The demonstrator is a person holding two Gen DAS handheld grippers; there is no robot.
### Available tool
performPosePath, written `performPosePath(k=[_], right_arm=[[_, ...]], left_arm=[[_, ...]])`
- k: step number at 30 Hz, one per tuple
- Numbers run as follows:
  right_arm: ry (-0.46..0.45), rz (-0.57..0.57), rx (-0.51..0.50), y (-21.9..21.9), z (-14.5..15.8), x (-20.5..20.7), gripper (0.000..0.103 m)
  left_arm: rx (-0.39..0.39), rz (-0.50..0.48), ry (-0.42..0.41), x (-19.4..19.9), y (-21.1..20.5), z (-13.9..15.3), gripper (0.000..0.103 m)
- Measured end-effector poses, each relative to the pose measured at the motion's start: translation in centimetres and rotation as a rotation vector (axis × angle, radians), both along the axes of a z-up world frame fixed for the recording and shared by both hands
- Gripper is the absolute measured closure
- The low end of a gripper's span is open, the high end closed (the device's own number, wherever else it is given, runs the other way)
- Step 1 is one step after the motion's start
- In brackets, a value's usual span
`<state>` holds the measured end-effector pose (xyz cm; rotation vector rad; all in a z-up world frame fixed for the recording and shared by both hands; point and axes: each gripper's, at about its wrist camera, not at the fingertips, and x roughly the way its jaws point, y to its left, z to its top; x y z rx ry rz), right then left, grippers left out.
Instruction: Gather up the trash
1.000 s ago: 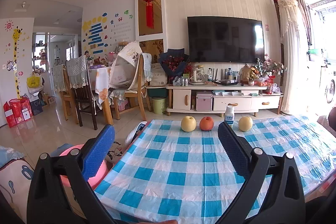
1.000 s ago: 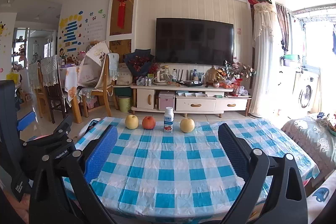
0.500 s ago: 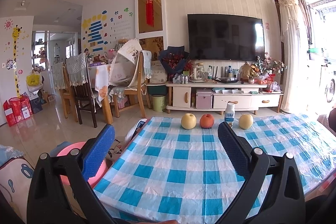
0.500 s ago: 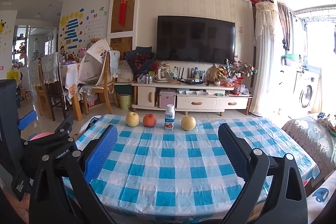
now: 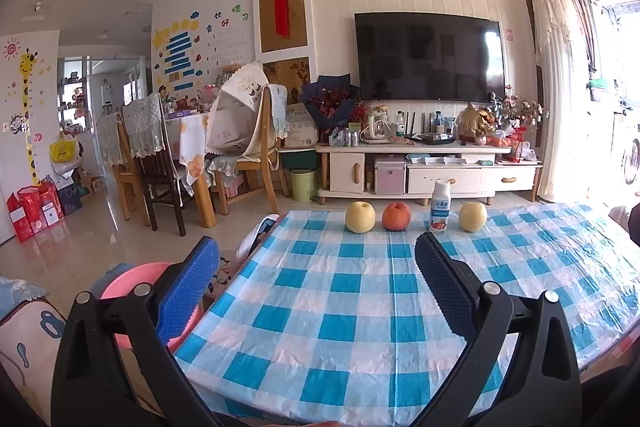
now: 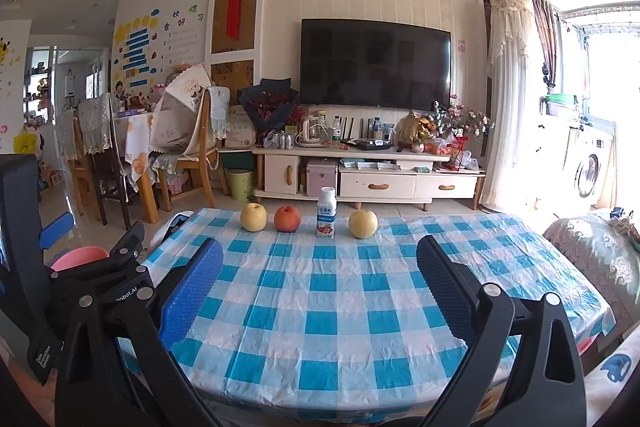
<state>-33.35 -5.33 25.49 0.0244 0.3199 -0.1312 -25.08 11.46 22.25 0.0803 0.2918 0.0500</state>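
Bright window glare, fisheye-warped edges

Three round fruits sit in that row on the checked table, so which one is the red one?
The red fruit is the middle of the three, between the yellow fruit at the left end and the small white bottle. The other yellow fruit lies beyond the bottle.

place: home living room | signs: wall television, dining chairs, washing machine

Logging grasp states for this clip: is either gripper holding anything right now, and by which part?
Nothing is held. The left gripper and right gripper are both open and empty; the small white plastic bottle stands untouched at the checkered table's far edge.
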Motion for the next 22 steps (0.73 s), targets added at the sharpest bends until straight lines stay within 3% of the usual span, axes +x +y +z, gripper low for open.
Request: performPosePath(k=[11,17,22], right_arm=[[0.084,0.021,0.03,-0.9,-3.3,4.0,0.007],[0.154,0.017,0.064,-2.6,-5.3,8.2,0.007],[0.234,0.0,0.095,-4.7,-7.5,14.1,0.007]], left_arm=[[0.028,-0.007,0.097,3.8,-1.2,-3.7,0.004],[0.04,0.009,0.179,7.8,-2.3,-6.6,0.004],[0.029,-0.005,0.281,12.3,-3.9,-9.6,0.004]])
